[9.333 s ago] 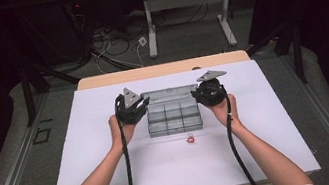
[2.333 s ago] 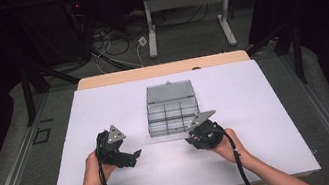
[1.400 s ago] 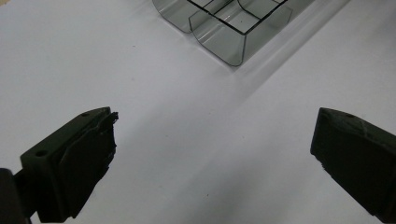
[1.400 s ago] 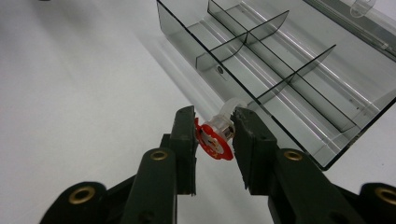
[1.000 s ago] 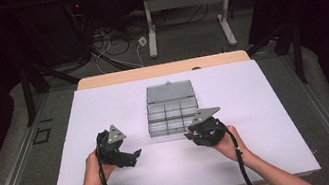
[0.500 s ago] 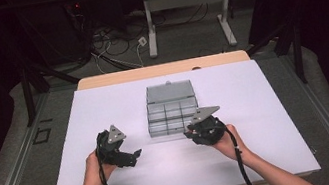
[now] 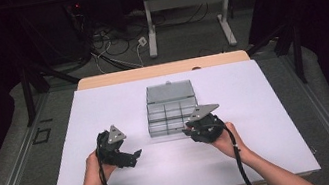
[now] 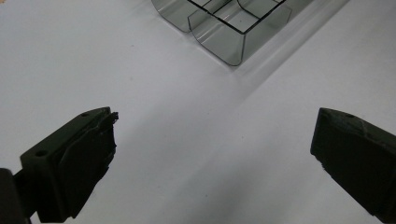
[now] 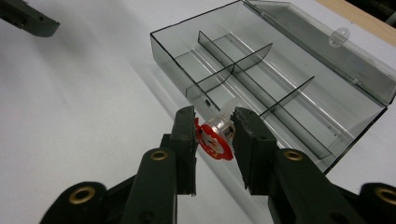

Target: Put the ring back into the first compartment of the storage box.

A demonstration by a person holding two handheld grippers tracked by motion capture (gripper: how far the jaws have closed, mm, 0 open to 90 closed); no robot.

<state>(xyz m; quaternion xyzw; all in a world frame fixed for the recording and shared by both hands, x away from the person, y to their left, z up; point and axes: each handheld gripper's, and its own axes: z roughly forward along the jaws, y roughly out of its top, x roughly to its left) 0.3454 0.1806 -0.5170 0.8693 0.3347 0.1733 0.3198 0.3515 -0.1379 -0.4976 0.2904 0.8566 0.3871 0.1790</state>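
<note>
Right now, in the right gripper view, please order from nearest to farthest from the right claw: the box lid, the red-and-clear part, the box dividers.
1. Red-and-clear part, between the right claw's jaws.
2. Box dividers, just beyond.
3. Box lid, open at the far side.

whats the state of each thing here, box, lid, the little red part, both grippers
compartment box: open, compartments look empty
lid: swung fully back, lying flat behind the box
small red and clear part: clamped in the right gripper, off the table
right gripper: shut on the part
left gripper: open, empty
</note>
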